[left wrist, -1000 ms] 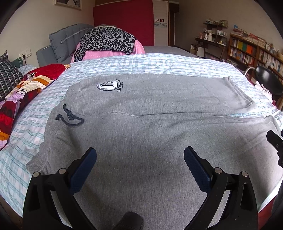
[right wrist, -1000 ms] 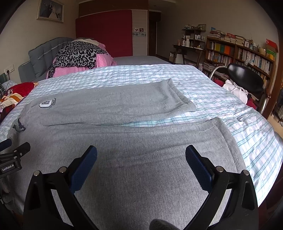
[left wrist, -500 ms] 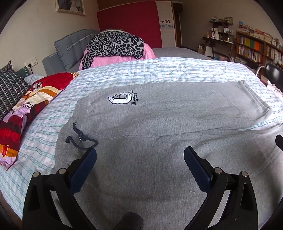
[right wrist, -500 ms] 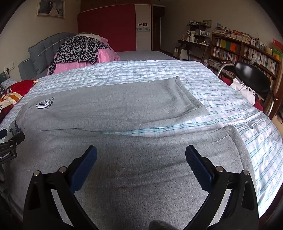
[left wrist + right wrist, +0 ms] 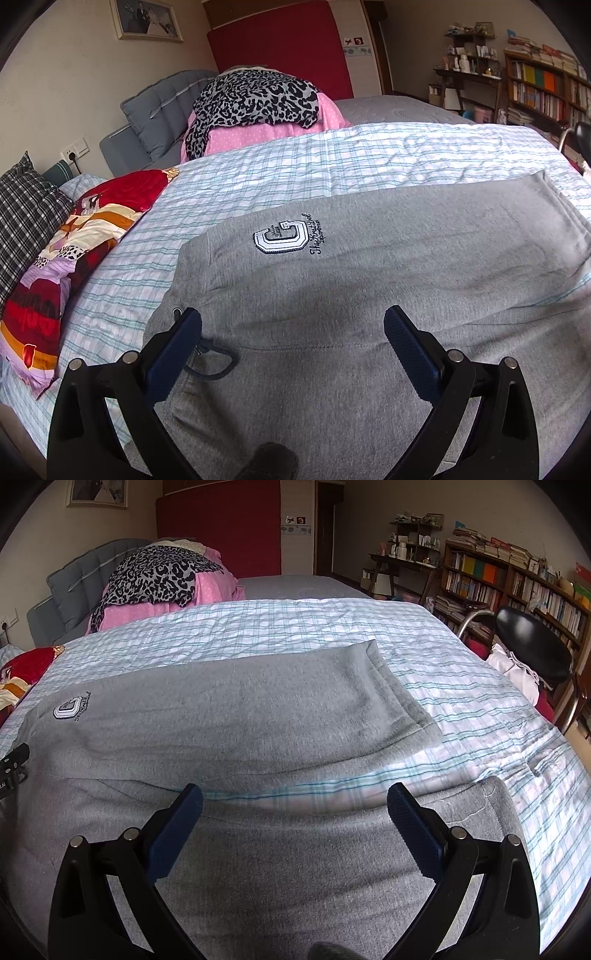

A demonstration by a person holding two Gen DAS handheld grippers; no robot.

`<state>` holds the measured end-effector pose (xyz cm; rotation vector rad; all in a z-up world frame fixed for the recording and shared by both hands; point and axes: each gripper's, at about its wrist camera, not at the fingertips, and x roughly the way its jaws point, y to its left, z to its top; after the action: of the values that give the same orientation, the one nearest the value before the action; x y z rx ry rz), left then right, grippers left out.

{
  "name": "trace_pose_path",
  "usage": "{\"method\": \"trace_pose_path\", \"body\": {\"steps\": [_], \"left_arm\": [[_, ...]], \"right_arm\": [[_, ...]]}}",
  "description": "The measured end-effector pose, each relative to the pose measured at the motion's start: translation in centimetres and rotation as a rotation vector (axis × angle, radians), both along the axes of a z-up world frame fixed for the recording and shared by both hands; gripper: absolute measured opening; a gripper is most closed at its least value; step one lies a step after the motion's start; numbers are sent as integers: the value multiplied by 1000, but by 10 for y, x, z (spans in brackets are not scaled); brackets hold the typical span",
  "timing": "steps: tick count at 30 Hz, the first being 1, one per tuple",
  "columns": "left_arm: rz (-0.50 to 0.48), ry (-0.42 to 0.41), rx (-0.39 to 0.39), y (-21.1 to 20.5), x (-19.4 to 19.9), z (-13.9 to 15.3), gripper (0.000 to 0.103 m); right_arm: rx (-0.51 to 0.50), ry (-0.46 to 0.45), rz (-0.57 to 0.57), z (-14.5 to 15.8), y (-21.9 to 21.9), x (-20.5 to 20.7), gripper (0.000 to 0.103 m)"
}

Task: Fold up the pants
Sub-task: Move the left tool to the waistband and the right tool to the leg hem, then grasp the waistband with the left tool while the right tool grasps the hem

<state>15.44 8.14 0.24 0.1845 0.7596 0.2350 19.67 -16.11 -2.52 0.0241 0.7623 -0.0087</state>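
on the bed with the blue-checked white cover (image 5: pixel 332 627), the grey cotton sweatpants (image 5: pixel 369 288) are spread flat, both legs apart and unfolded. no fold is made yet. the left gripper (image 5: pixel 293 328) and right gripper (image 5: pixel 295 805) are held wide open above the fabric, nothing grasped.

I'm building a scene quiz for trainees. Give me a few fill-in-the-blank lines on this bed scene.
1. The pants are ____ in colour.
2. Both the left gripper and the right gripper have their jaws ____.
3. The leopard-print cloth lies on a ____ bundle.

Missing: grey; open; pink
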Motion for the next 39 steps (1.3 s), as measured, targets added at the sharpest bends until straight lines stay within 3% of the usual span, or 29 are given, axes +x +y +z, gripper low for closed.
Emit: {"method": "trace_pose_path", "body": {"steps": [9,14,18,27,30,33,39], "left_arm": [[8,96,-64,40,57,-1,98],[150,148,-109,95,103,-15,98],[192,174,-165,129,129,-23,98],[124,207,-225,153,181,-35,98],[104,227,-280,161,195,-42,98],[87,247,-332,168,200,-49,98],[65,260,-341,171,195,-54,98]], "right_arm": [[18,95,3,-14,-17,54,101],[40,138,-39,-23,-43,90,101],[10,148,-77,-25,-62,119,101],[45,168,-143,-30,-105,191,101],[75,182,-168,-34,-114,207,101],[103,193,-173,-39,-119,215,101],[96,204,-168,-44,-122,228,101]]}}
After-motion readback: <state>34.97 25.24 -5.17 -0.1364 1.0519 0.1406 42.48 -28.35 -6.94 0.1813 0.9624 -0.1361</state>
